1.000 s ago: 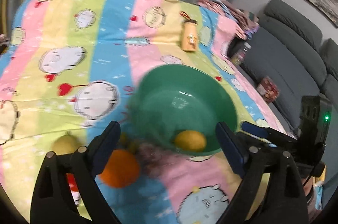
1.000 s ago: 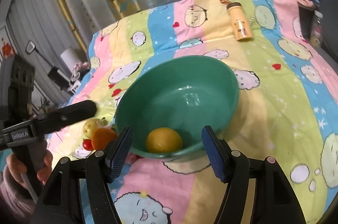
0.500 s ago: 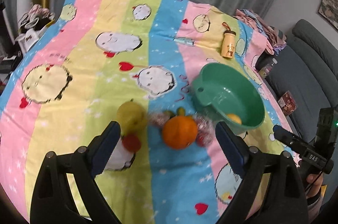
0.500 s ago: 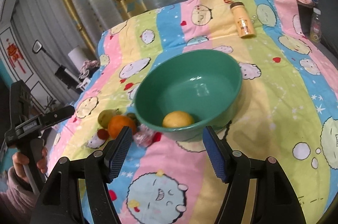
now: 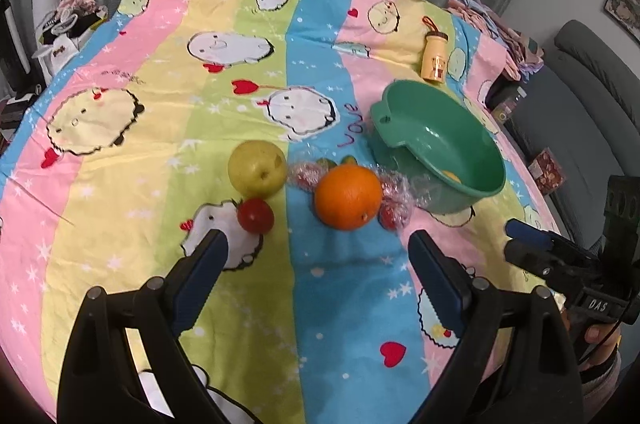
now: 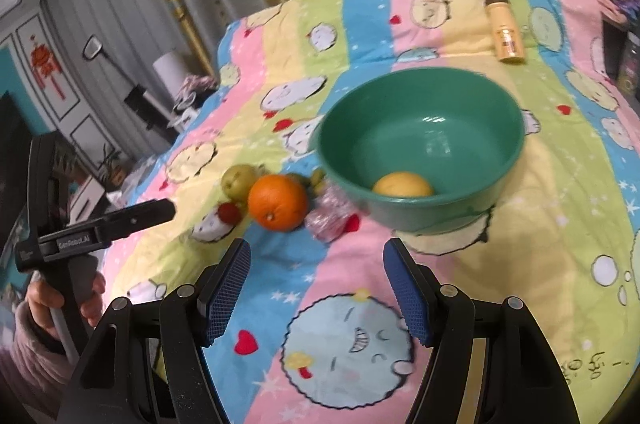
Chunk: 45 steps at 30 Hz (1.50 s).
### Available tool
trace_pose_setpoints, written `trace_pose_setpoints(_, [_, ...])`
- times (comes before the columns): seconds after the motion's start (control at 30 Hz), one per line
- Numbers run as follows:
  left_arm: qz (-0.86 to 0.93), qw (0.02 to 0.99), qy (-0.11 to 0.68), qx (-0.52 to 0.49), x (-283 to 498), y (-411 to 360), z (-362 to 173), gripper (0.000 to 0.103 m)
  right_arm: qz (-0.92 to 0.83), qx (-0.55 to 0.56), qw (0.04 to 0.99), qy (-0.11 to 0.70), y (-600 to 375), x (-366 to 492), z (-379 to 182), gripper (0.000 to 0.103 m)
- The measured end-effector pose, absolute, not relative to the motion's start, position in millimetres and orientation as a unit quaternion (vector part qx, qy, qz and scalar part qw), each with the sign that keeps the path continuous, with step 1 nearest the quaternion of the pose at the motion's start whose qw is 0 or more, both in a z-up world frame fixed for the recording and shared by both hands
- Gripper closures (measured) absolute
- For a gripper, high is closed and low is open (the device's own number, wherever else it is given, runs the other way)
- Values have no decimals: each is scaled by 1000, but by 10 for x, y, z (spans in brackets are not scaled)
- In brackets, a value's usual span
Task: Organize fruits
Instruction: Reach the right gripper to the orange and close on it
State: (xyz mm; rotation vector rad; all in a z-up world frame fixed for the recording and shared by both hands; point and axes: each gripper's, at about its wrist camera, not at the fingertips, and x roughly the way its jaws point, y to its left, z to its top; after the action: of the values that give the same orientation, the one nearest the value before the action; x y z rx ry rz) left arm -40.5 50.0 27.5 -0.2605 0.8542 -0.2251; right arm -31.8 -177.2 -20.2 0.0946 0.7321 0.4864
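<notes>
The left gripper (image 5: 314, 250) hangs above the cloth with its 2 blue ribbed pads spread wide and nothing between them. Just ahead of it lie a small glossy red tomato (image 5: 255, 215), a round dimpled orange (image 5: 348, 197) and, behind the tomato and touching it, a smooth yellow-green pear (image 5: 257, 173). Crinkled clear wrap (image 5: 394, 198) with red pieces inside sits on both sides of the orange, close against the green plastic bowl (image 5: 472, 140).

The right gripper (image 6: 316, 278) is also empty, its pads moderately apart, aimed at the cloth just short of the bowl (image 6: 460, 128). From this side a yellow lemon-like fruit (image 6: 403, 185) shows plainly on the bowl's floor; in the left view the near wall hides all but a sliver of it. The left view alone shows the bowl's flat tab with 1 hole.

A soft striped cartoon bedsheet (image 5: 120, 184) covers the surface. A small orange bottle (image 6: 505, 32) lies beyond the bowl. A grey sofa (image 5: 592, 96) stands to the right.
</notes>
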Motion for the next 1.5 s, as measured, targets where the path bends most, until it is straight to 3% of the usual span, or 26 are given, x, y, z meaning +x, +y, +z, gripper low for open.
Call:
trace_pose_setpoints(0.7, [-158, 866, 447, -156, -265, 414, -90, 11, 268, -6, 877, 399, -1264, -75, -554, 33])
trace_pose_setpoints(1.33, [-190, 856, 431, -210, 139, 372, -119, 13, 270, -61, 889, 365, -919, 252, -643, 33])
trace_pose_setpoints(1.5, [-189, 862, 429, -195, 268, 337, -147, 18, 260, -80, 892, 360, -829, 348, -652, 33])
